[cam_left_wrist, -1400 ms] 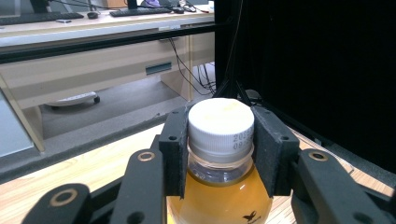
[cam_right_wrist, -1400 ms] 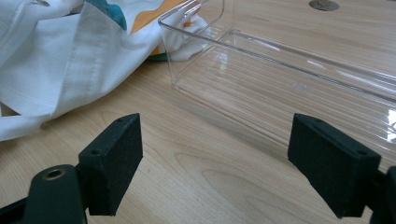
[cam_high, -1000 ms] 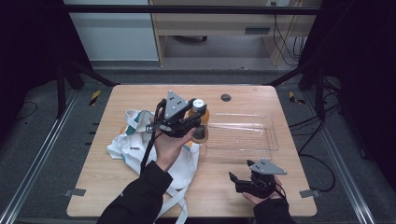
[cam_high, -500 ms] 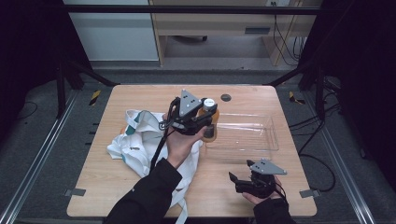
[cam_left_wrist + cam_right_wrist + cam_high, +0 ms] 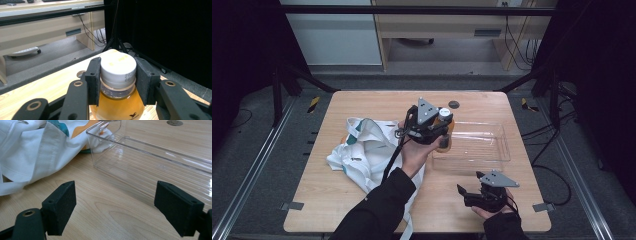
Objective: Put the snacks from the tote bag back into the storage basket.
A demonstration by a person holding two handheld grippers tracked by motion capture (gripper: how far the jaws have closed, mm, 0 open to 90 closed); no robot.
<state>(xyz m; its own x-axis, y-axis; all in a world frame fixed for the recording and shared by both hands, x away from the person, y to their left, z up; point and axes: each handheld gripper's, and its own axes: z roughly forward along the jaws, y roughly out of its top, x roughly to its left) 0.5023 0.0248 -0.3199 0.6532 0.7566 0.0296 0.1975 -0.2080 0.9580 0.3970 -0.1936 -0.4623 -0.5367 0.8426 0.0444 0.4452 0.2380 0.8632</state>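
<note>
Left gripper view: a bottle (image 5: pixel 117 100) clamped at the neck by the left tongs (image 5: pixel 117 80).

The bottle is clear plastic, round-shouldered, full of amber liquid, with a ribbed white screw cap (image 5: pixel 118 68); the matte black pads (image 5: pixel 93 80) press on the cap from both sides. In the high view it hangs upright over the near left corner of a clear, ribbed plastic tray (image 5: pixel 492 150), lifted off the pale wood-grain bench (image 5: pixel 337 190). The left hand (image 5: pixel 414 152) reaches forward, palm under the tongs, its dark sleeve lying across a crumpled white cloth bag (image 5: pixel 362 155) with teal and orange trim. The right tongs (image 5: pixel 469 192) rest low at the near bench edge, jaws wide apart, nothing between them, aimed at the tray.
</note>
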